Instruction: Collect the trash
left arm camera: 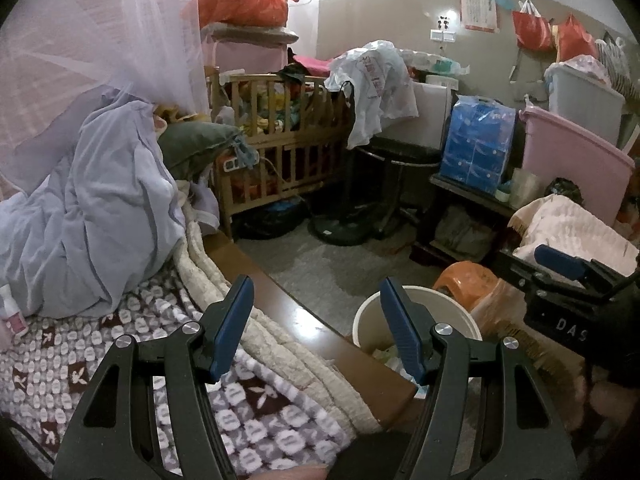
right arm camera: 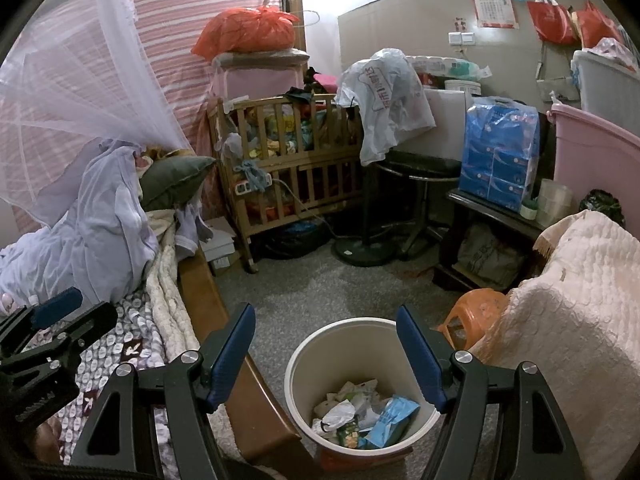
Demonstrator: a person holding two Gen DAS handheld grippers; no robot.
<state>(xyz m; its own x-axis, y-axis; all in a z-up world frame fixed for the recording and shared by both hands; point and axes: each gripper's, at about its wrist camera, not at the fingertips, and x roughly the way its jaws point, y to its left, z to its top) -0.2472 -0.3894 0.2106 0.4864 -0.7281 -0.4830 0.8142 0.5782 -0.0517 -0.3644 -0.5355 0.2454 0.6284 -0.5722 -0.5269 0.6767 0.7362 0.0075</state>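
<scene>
place: home bedroom | signs: bed [left arm camera: 120, 360]; wooden crib [right arm camera: 288, 160]; mosquito net [right arm camera: 80, 80]

Black-framed left tool [left arm camera: 316, 320] and right tool [right arm camera: 326, 350], blue pads, silver screws.

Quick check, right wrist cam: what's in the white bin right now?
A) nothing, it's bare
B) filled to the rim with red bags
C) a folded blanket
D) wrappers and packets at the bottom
D: the white bin holds crumpled wrappers, with a blue packet lying at the bottom, well below the rim; the right hand-held gripper hangs open above it, holding nothing.
</scene>
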